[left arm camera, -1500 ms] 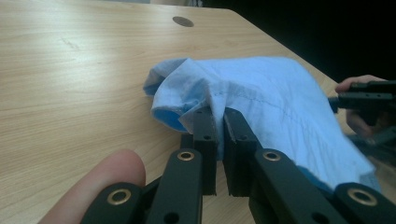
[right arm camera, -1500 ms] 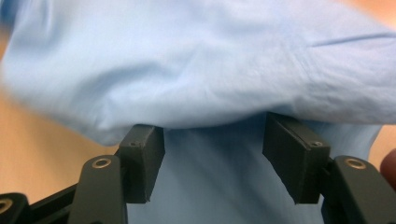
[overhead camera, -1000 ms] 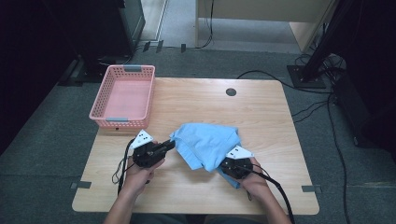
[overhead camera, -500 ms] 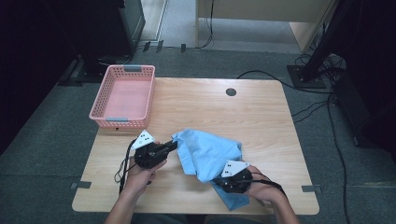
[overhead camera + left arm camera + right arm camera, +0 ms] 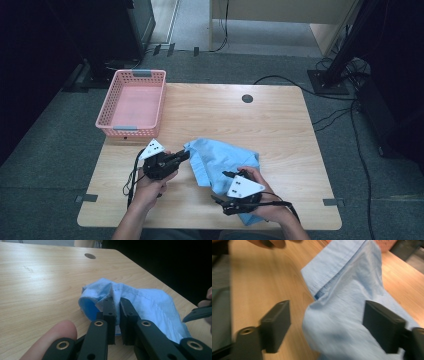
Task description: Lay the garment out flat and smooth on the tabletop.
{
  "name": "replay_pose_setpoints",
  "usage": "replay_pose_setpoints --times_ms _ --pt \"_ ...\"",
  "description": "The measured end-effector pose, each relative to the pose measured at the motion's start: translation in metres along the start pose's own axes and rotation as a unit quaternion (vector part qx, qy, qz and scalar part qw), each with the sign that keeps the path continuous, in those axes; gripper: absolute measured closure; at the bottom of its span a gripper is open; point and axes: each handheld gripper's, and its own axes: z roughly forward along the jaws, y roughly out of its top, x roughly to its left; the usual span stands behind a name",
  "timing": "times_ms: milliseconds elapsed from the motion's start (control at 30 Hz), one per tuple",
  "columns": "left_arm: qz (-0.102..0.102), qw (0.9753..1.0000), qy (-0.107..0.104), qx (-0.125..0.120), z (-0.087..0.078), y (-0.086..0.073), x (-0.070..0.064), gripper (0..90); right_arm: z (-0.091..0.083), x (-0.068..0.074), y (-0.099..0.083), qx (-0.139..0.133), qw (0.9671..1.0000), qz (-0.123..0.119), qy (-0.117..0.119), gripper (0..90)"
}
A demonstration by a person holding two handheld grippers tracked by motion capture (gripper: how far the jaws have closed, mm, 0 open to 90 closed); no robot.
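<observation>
Left hand-held gripper (image 5: 115,322) pinching hem of blue shirt (image 5: 222,160), jaws clamped tight on fabric. Right hand-held gripper (image 5: 325,326) spread wide, cloth bunched between jaws, not pinched yet. Shirt lies crumpled near front edge of counter (image 5: 280,125), corner hanging off it.

Risks imo: right closes on a double layer, or the overhang drags the shirt floorward.

Wood counter, pink basket (image 5: 131,102) far left corner, grey carpet, cables (image 5: 330,117) around.
</observation>
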Motion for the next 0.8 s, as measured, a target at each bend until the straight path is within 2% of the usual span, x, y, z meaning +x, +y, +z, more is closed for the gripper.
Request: replay_pose_setpoints --times_ms 67,167,233,333,367,467,567,633,733,800 --pt "-0.003 1.0 0.0 0.0 -0.001 0.0 0.001 86.3 0.012 0.009 0.001 0.015 0.9996 -0.017 -0.018 12.1" --pt "-0.005 1.0 0.0 -0.003 -0.002 0.0 0.002 86.3 0.024 0.019 -0.001 0.034 0.9972 -0.041 -0.053 13.3" --pt "-0.004 1.0 0.0 -0.004 -0.003 0.001 0.003 86.3 0.027 0.018 -0.003 0.041 0.9956 -0.038 -0.075 22.2" --pt "-0.002 1.0 0.0 -0.006 -0.004 0.002 0.002 86.2 0.026 0.01 -0.006 0.041 0.9917 -0.027 -0.118 45.5" --pt "-0.001 1.0 0.0 -0.005 -0.005 0.002 0.002 86.2 0.024 0.006 -0.006 0.036 0.9914 -0.017 -0.125 55.1" --pt "0.002 1.0 -0.003 -0.002 -0.005 0.002 0.002 86.0 0.015 -0.004 -0.005 0.019 0.9921 0.006 -0.124 74.6" --pt "0.01 0.9999 -0.014 0.003 -0.004 0.003 0.001 85.8 0.003 -0.015 -0.001 -0.004 0.9932 0.027 -0.113 85.7" --pt "0.019 0.9995 -0.026 0.003 -0.005 0.004 -0.001 85.4 -0.007 -0.024 0.001 -0.025 0.9936 0.051 -0.097 87.7" --pt "0.034 0.9981 -0.052 0.004 -0.005 0.004 -0.006 82.2 -0.023 -0.044 0.004 -0.057 0.9888 0.108 -0.086 88.8" --pt "0.044 0.9974 -0.056 0.011 -0.002 0.002 -0.01 75.8 -0.03 -0.058 0.002 -0.08 0.981 0.155 -0.085 89.2"
